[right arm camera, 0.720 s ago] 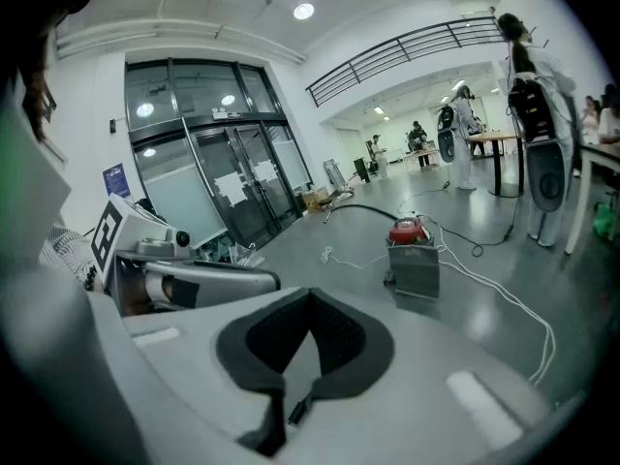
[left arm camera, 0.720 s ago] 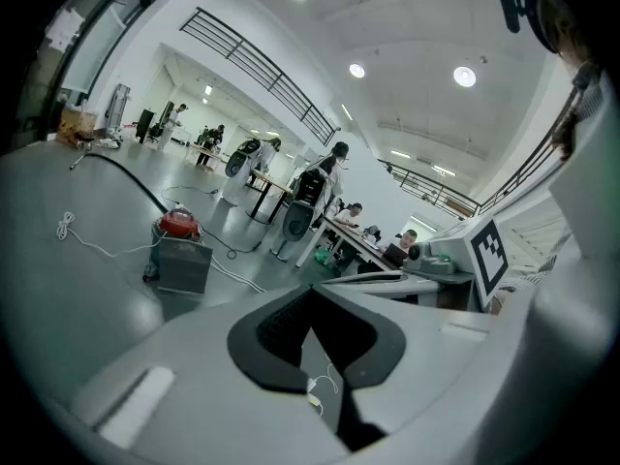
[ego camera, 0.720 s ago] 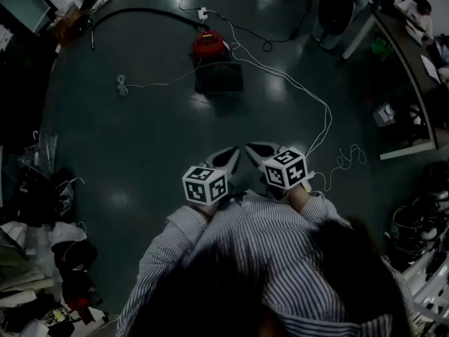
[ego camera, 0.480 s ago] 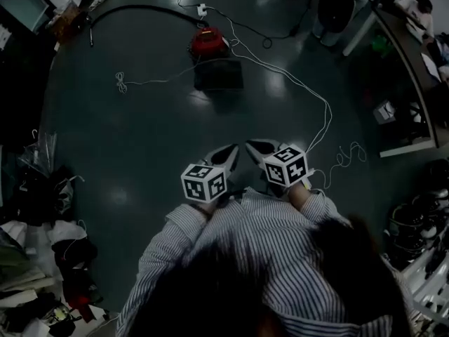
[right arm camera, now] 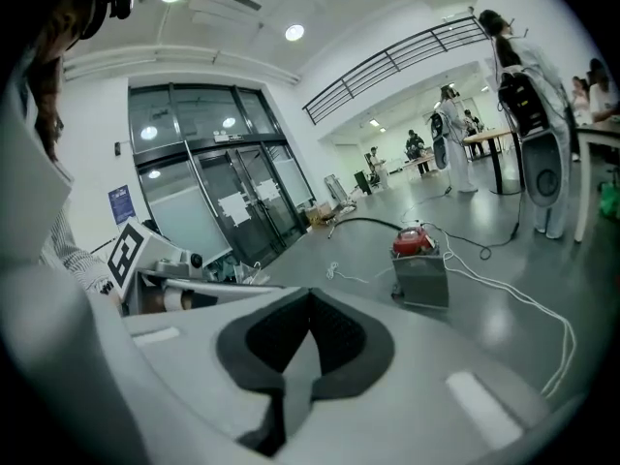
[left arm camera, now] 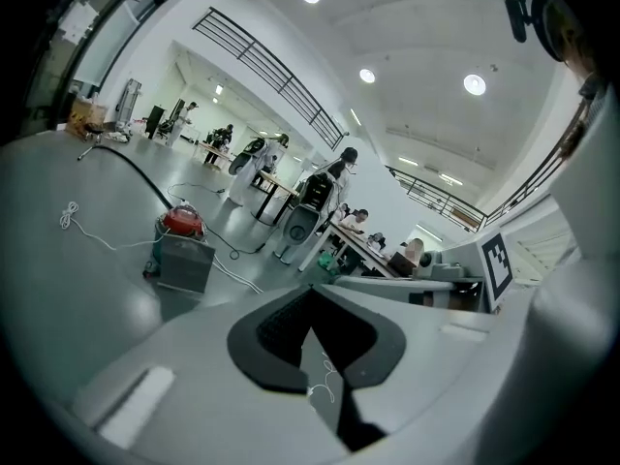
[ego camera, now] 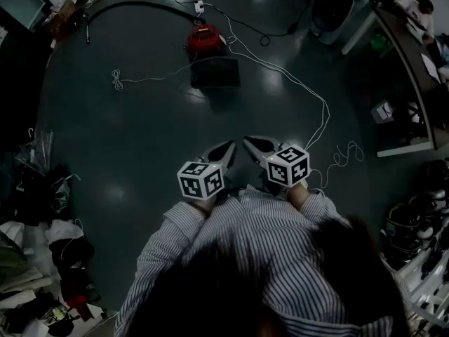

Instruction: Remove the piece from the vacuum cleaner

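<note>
A vacuum cleaner (ego camera: 212, 65) with a red top and a grey boxy body stands on the dark floor far ahead of me; it also shows as the vacuum cleaner (left arm camera: 184, 250) and the vacuum cleaner (right arm camera: 419, 264) in the two gripper views. Its black hose (ego camera: 133, 7) curves away to the far left. My left gripper (ego camera: 226, 154) and right gripper (ego camera: 254, 146) are held close to my chest, tips near each other, well short of the machine. Both are shut with nothing between the jaws.
White cables (ego camera: 309, 93) run across the floor from the vacuum toward my right side. A desk (ego camera: 410, 62) stands at the right, clutter and bags (ego camera: 42, 209) lie at the left. People (left arm camera: 334, 177) stand by tables in the distance.
The view has shifted slightly: the vacuum cleaner sits a little higher and further left in the head view. Both grippers stay shut and close together.
</note>
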`<state>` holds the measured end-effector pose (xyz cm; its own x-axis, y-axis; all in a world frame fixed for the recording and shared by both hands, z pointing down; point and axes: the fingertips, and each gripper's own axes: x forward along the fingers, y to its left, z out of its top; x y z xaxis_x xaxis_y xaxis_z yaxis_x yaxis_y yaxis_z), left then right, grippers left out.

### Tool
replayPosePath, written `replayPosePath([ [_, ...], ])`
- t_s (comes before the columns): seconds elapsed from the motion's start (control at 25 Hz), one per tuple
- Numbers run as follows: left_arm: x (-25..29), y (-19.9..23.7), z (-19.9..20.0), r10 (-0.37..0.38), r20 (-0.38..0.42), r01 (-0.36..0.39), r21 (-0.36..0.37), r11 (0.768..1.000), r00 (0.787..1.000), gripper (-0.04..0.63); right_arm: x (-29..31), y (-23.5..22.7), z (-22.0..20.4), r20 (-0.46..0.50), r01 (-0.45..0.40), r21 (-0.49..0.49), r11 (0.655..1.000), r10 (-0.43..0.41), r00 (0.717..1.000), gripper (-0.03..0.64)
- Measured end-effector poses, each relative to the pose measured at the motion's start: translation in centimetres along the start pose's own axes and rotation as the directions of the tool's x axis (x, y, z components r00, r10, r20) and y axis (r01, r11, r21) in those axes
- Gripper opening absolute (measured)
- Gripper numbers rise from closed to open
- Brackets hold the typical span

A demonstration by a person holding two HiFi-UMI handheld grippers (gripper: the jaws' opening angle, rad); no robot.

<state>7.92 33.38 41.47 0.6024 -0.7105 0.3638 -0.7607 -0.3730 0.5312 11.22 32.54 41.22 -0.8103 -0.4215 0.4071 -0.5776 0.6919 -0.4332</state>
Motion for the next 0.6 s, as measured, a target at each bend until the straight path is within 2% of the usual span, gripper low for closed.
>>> replayPosePath([
  [0.2, 2.1, 0.8, -0.1, 0.038, 0.029, -0.036, -0.074, 0.997, 0.999, 0.003, -0.7, -2.7, -0.8, -0.053, 0.052, -0.007, 0.999, -0.052, 0.997, 0.002],
  [0.44, 5.1, 1.1, 0.1, 0.045, 0.034, -0.041, -0.113, 0.993, 0.998, 0.003, -0.7, -6.0, -2.1, -0.118, 0.062, 0.002, 0.998, -0.061, 0.991, 0.002],
  [0.6, 7.7, 3.5, 1.5, 0.042, 0.02, -0.04, -0.119, 0.992, 0.999, 0.003, 1.9, -8.6, -0.4, -0.121, 0.066, 0.025, 0.998, -0.062, 0.991, 0.002],
])
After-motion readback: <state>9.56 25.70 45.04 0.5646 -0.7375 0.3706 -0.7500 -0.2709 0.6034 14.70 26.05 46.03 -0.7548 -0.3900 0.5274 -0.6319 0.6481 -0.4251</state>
